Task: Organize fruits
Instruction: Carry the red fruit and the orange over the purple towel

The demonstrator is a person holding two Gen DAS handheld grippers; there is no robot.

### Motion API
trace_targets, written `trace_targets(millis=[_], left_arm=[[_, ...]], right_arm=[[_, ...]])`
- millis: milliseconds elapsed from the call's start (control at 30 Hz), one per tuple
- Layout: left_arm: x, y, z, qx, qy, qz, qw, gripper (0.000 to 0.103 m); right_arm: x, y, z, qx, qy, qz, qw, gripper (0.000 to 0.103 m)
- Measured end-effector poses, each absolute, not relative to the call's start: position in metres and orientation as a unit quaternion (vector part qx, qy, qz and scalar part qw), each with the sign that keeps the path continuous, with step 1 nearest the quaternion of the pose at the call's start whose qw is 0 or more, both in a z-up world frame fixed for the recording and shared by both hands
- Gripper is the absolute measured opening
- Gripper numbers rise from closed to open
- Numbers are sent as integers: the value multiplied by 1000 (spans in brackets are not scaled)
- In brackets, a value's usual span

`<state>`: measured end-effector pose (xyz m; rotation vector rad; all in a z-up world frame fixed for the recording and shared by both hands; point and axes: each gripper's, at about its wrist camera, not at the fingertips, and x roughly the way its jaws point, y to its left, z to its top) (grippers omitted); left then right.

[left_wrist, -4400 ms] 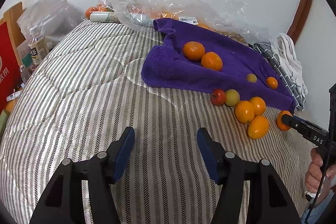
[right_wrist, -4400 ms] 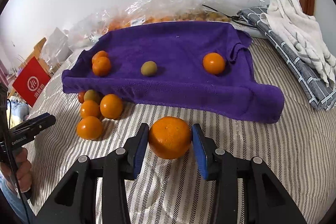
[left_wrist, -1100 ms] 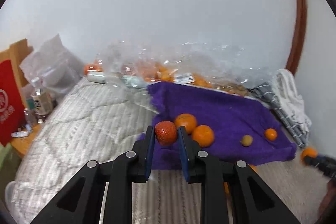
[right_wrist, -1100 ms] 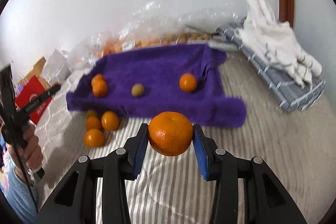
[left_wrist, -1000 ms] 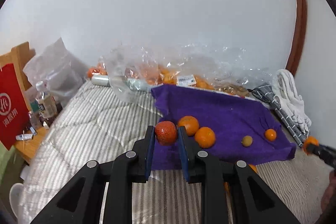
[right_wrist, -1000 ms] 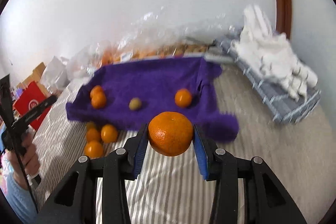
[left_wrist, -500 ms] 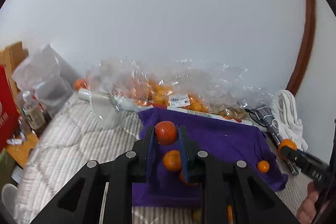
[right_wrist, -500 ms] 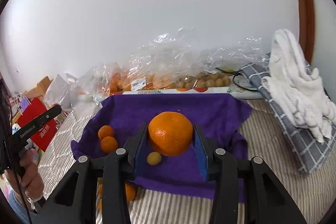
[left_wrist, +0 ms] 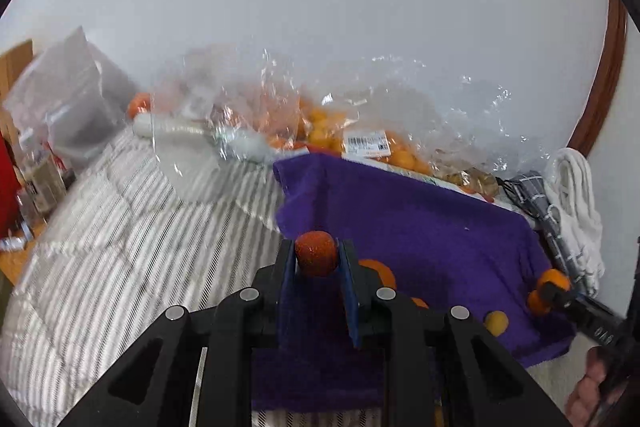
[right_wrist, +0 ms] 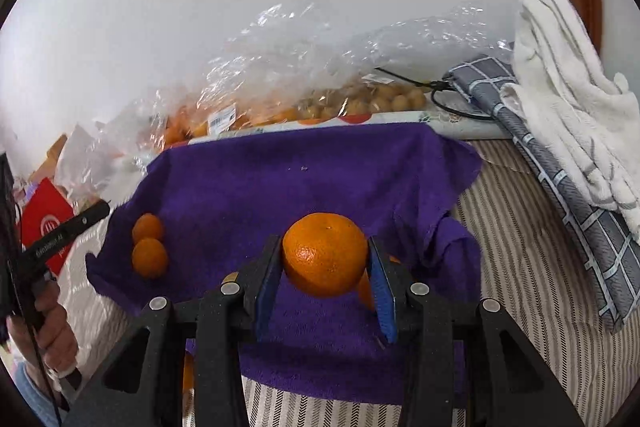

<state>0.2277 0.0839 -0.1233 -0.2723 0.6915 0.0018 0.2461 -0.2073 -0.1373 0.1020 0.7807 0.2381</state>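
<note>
Left wrist view: the left gripper pinches a small red fruit above the near left part of the purple towel; bare towel stretches far and right.

Right wrist view: the right gripper clamps a big orange over the towel's middle, two small oranges lying left near its edge.

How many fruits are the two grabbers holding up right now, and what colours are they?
In the left gripper, red fruit: 1
In the right gripper, orange fruit: 1
Total held: 2
</note>
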Motion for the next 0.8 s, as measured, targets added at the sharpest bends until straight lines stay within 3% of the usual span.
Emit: trace_targets(millis=[300,800], left_arm=[[229,58,-132,-71,356,3,932,21],[231,51,-143,-54,390,6,919,21]], right_arm=[[244,-185,-149,3,396,129,909,42],[245,-174,-163,-11,417,129,899,42]])
